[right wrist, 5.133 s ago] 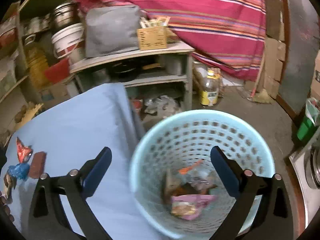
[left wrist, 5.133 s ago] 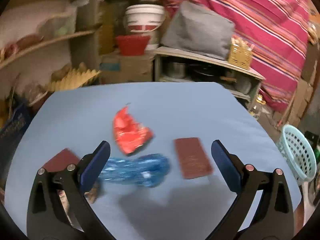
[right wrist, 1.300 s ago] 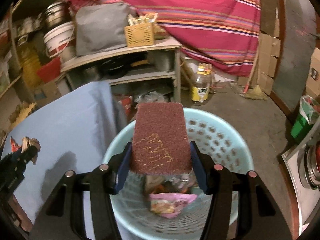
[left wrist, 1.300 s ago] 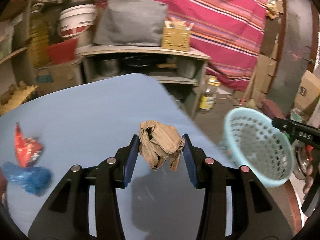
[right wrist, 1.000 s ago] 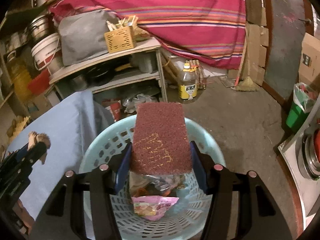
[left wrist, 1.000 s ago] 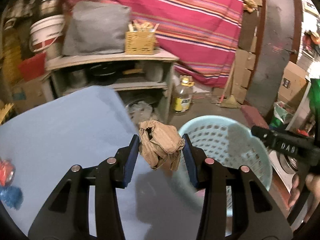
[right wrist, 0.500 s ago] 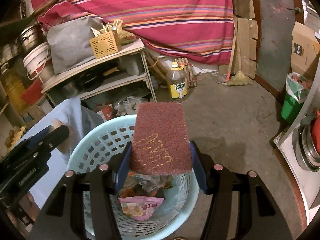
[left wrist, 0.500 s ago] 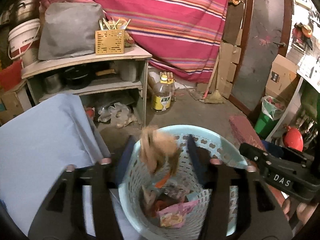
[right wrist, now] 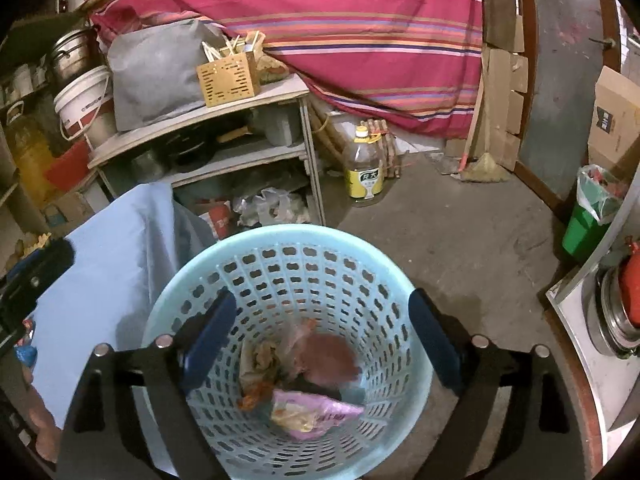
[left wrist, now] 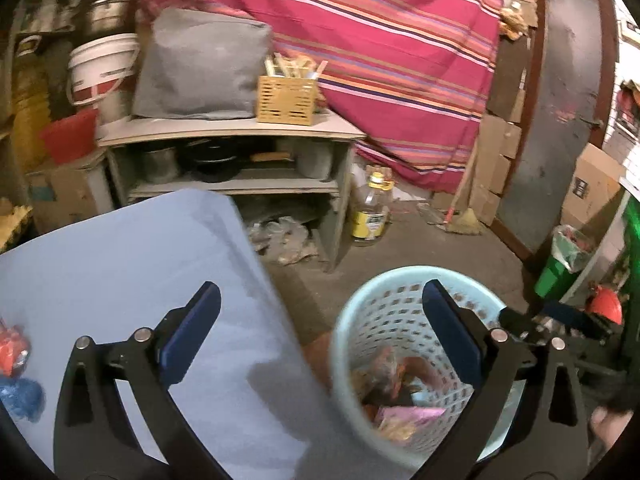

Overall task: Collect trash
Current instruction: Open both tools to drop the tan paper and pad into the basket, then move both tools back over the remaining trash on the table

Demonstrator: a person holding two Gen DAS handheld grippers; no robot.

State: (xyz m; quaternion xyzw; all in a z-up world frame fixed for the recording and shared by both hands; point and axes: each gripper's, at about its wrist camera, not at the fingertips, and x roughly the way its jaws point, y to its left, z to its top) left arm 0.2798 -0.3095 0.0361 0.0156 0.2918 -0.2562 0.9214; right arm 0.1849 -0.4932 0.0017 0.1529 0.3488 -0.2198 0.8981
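Left gripper [left wrist: 320, 336]: jaws spread wide and opening further, nothing between them; below and ahead of its left finger lies the blue-covered table [left wrist: 132, 280], below its right finger the basket.

Right gripper [right wrist: 320, 332]: jaws apart and opening too, nothing clamped; it hangs right over the basket mouth, pointing down into it.

Basket [right wrist: 256, 240]: pale blue, perforated, standing on the floor just beside the table's edge — directly under the right gripper, and under the right half of the left one.

Trash in the basket: a blurred maroon pad [right wrist: 328, 354] sits between and below the right gripper's fingers, with a pink wrapper [right wrist: 316, 412] nearer the camera and crumpled brown and orange scraps to the left of it.

Trash on the table: a red wrapper [left wrist: 14, 350] and a blue wrapper [left wrist: 20, 396] lie well to the left of the left gripper, at the edge of its view.

Stage, as a judgement: both loads look dropped; the table pieces remain.

Risk — collision: the two grippers work close together over one small basket, so a hasty swing back could knock them together or tip the light basket.

Risk — grasp: the remaining wrappers are thin and crumpled; a shallow pinch could slip, or snag the loose blue cloth and drag it.
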